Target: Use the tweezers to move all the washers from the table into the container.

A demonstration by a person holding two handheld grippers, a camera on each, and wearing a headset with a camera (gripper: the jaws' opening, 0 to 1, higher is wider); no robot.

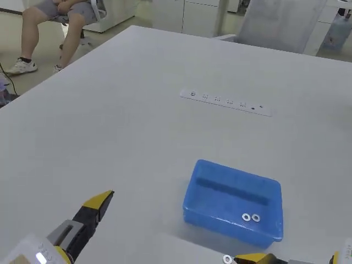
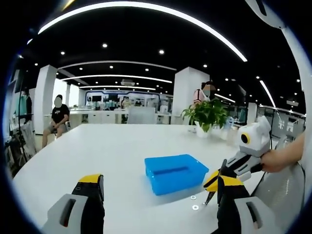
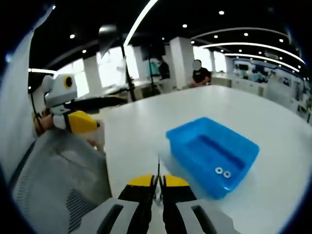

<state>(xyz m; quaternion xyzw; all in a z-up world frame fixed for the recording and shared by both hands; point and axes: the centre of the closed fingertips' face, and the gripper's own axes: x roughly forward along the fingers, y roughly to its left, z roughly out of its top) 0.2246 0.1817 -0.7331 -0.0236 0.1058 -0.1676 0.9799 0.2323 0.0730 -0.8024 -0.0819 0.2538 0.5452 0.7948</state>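
Right gripper view: I see right gripper (image 3: 158,183) clamped on tweezers (image 3: 158,168); two washers (image 3: 223,172) inside blue container (image 3: 187,158). Left gripper (image 2: 159,180) jaws wide apart above table (image 2: 97,146).

A broad white table (image 1: 110,121) fills most of the frame, with a socket strip (image 1: 225,102) set into it right of centre. A person (image 1: 55,11) sits at upper left, and white cabinets (image 1: 192,16) line the top edge. Curved ceiling light strips (image 2: 117,62) glow overhead, and a potted plant (image 2: 207,114) stands right of centre.
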